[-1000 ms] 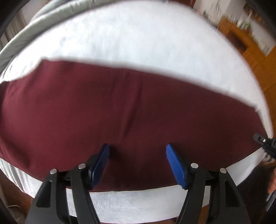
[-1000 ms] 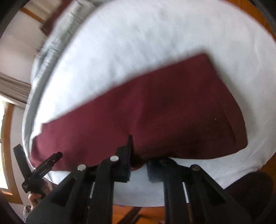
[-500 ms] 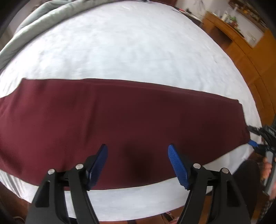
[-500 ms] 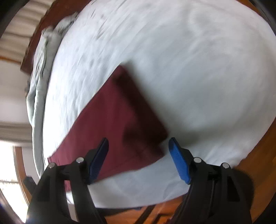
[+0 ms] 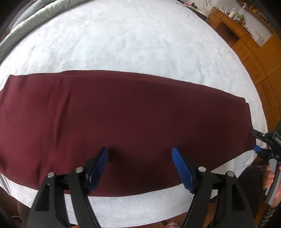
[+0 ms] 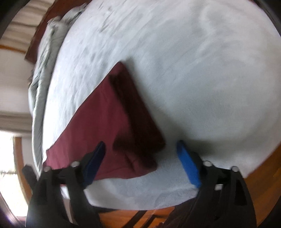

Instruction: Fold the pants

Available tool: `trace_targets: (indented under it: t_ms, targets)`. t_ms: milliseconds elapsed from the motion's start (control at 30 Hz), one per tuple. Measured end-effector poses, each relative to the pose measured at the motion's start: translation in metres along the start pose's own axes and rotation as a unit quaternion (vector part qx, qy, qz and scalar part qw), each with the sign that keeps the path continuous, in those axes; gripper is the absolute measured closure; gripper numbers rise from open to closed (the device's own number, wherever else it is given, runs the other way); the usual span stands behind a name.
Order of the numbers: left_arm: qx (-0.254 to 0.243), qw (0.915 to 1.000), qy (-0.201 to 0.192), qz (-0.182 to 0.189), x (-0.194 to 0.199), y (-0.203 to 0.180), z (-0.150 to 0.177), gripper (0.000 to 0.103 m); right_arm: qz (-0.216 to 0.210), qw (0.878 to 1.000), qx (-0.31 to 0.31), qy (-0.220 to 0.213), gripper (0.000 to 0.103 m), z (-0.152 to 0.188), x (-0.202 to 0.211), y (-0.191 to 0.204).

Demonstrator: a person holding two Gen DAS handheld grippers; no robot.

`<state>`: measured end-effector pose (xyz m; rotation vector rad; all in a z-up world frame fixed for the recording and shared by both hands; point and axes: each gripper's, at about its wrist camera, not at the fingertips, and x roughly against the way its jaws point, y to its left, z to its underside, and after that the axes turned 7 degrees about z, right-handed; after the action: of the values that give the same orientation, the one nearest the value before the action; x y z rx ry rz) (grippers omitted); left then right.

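Fingers (image 5: 182, 170) of my left gripper (image 5: 140, 166) and right gripper (image 6: 142, 161) are spreading, nothing clamped. I see the maroon pants (image 5: 123, 114) flat on the white bed (image 5: 131, 40); grey duvet (image 5: 35, 14) beyond, wooden cabinets (image 5: 254, 49) alongside.

Soft daylight is bright and even; the right wrist view is blurred, and both views bend strongly at the edges.

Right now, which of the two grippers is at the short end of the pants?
The right gripper, at the end of the pants; the left gripper hovers mid-length. Both are opening, gripping nothing.
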<state>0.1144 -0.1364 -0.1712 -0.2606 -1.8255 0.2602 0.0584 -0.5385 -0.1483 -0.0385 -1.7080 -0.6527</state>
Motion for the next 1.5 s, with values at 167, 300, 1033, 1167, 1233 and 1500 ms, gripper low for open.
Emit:
trace_targets:
  t_ms: [167,300,1033,1167,1233,1500]
  targets:
    - [0.0,1.0,-0.002,-0.006,-0.004,0.002,0.003,0.021,0.001,0.999,0.035,-0.011,0.03,0.002,-0.009,0.025]
    - [-0.007,0.9999,0.0,-0.012,-0.006,-0.003,0.003,0.021,-0.019,0.998,0.064,-0.01,0.074,0.0,-0.009,0.031]
    - [-0.015,0.9994,-0.025,-0.021,-0.033,-0.018,-0.003,0.019,0.016,0.998,0.054,-0.037,0.066,-0.027,-0.008,0.004]
    - [0.002,0.9995,-0.032,0.001,-0.021,-0.017,-0.005,0.018,0.006,0.998,0.03,-0.06,0.046,-0.022,0.02,-0.008]
    - [0.014,0.9992,-0.036,0.008,-0.014,-0.016,-0.006,0.018,-0.001,0.997,0.021,-0.076,0.04,-0.017,0.038,-0.011]
    - [0.014,0.999,-0.043,-0.009,-0.001,-0.009,-0.002,0.018,0.016,0.993,0.062,-0.099,0.04,-0.021,0.05,0.009]
